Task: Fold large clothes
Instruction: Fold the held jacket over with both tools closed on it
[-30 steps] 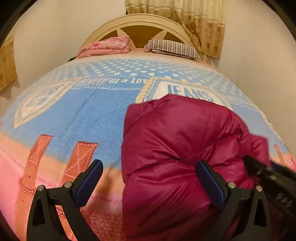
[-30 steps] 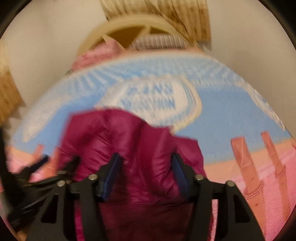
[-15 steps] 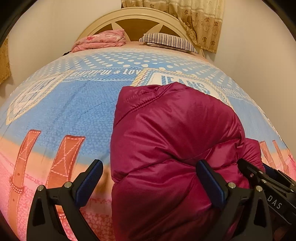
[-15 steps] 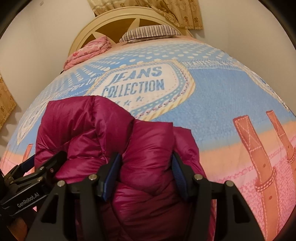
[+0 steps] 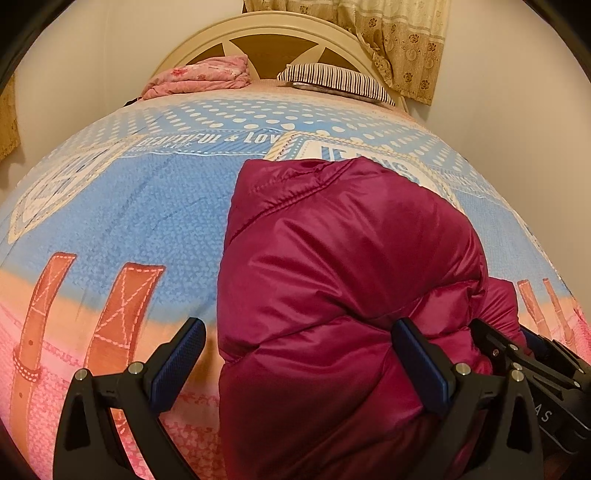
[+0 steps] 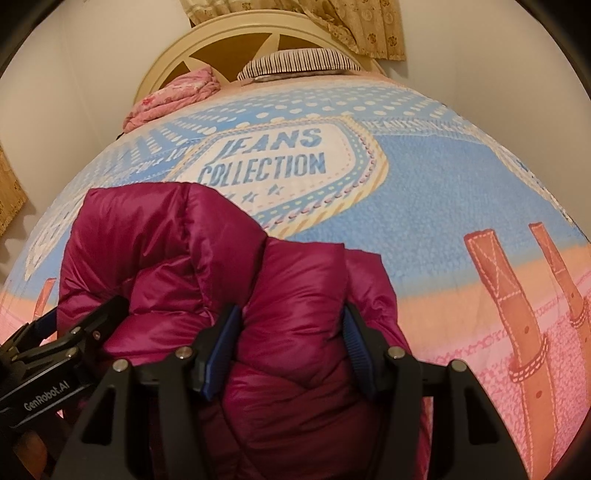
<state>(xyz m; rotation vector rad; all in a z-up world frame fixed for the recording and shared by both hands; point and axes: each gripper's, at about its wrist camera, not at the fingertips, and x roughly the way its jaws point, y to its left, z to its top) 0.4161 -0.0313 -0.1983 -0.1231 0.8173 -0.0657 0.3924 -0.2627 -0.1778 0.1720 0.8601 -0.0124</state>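
A puffy magenta down jacket [image 5: 351, 258] lies bundled on the bed's printed blanket [image 5: 147, 221]. My left gripper [image 5: 301, 358] is open wide over the jacket's near left edge. Its left finger [image 5: 181, 354] stands clear over the blanket, and its right finger [image 5: 417, 365] rests against the padding. In the right wrist view the jacket [image 6: 166, 240] fills the lower left, and my right gripper [image 6: 288, 345] is shut on a thick fold of it, with both blue pads pressed into the fabric. Each gripper shows in the other's view: the right gripper [image 5: 517, 358] and the left gripper [image 6: 74, 332].
At the head of the bed lie a folded pink quilt [image 5: 199, 77] and a striped pillow [image 5: 332, 79], against a cream headboard [image 5: 269, 33]. A patterned curtain [image 5: 399, 48] hangs at the back right. A bare wall [image 5: 517, 147] runs close along the bed's right side.
The right gripper has come down slightly with the jacket fold still in it; its view was blurred and is now steady. The left gripper has stayed open in the same place.
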